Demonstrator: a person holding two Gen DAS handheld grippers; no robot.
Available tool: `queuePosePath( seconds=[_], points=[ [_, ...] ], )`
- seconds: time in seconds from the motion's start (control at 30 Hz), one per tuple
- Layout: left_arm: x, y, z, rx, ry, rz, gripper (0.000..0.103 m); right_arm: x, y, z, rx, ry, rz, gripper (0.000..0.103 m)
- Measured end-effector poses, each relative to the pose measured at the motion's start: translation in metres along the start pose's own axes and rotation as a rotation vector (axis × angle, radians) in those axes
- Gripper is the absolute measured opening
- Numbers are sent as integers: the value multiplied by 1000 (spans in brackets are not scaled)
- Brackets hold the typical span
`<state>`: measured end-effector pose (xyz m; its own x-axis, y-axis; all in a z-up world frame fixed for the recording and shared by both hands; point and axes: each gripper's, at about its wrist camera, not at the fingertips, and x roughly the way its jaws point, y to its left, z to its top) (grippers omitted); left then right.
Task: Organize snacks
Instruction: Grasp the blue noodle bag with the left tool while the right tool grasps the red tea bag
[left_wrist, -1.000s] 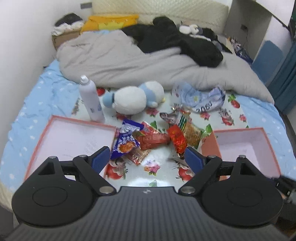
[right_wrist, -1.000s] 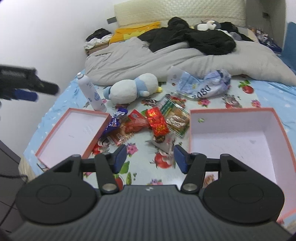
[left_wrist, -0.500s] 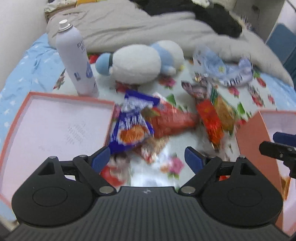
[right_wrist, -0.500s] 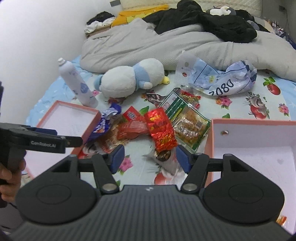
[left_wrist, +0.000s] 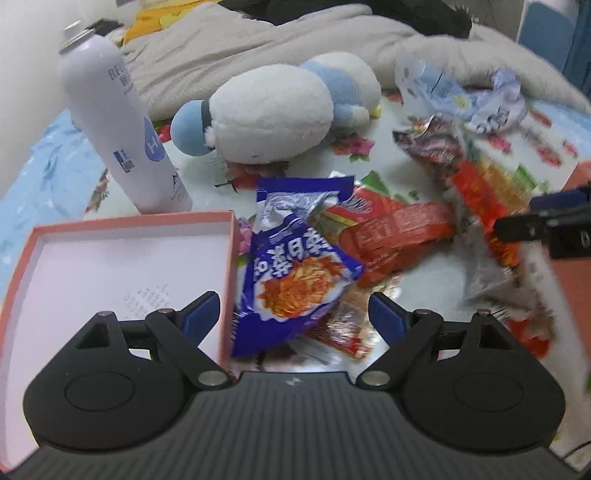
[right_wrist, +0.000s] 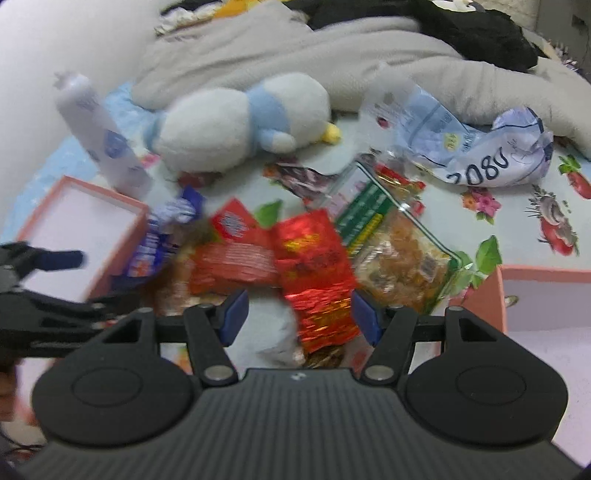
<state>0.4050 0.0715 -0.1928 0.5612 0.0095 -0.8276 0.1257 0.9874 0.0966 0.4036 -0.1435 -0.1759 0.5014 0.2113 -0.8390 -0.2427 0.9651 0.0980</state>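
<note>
A pile of snack packets lies on the floral sheet between two pink boxes. My left gripper (left_wrist: 295, 314) is open, its fingers either side of a blue-and-white packet (left_wrist: 291, 273) that leans on the left pink box (left_wrist: 122, 254). My right gripper (right_wrist: 299, 314) is open, its fingers astride a shiny red packet (right_wrist: 314, 273). Beside it lie a flat red packet (right_wrist: 229, 262) and a green-edged clear packet (right_wrist: 399, 254). The right pink box (right_wrist: 546, 317) is at my right. The left gripper also shows in the right wrist view (right_wrist: 44, 258).
A white spray bottle (left_wrist: 118, 122) stands behind the left box. A white and blue plush toy (left_wrist: 273, 107) lies behind the snacks. A crumpled pale blue bag (right_wrist: 465, 144) lies at the back right. A grey duvet (right_wrist: 295, 48) covers the bed behind.
Both grippers have moved forward and down towards the snack pile. The left now frames the blue packet, the right the shiny red packet. Both stayed open.
</note>
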Motion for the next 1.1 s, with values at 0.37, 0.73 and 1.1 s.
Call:
queuePosePath(
  seconds=[0.37,0.73,1.1],
  points=[
    [43,3,-2,48,-39,20,87,41,-13,-14,51,47,14,62],
    [55,-11,4,111,-130,84,22,28,-6,-23,7,4,35,52],
    [-2,-19,-1,23,-219,15,8,-27,3,-42,42,-39,56,52]
  ],
)
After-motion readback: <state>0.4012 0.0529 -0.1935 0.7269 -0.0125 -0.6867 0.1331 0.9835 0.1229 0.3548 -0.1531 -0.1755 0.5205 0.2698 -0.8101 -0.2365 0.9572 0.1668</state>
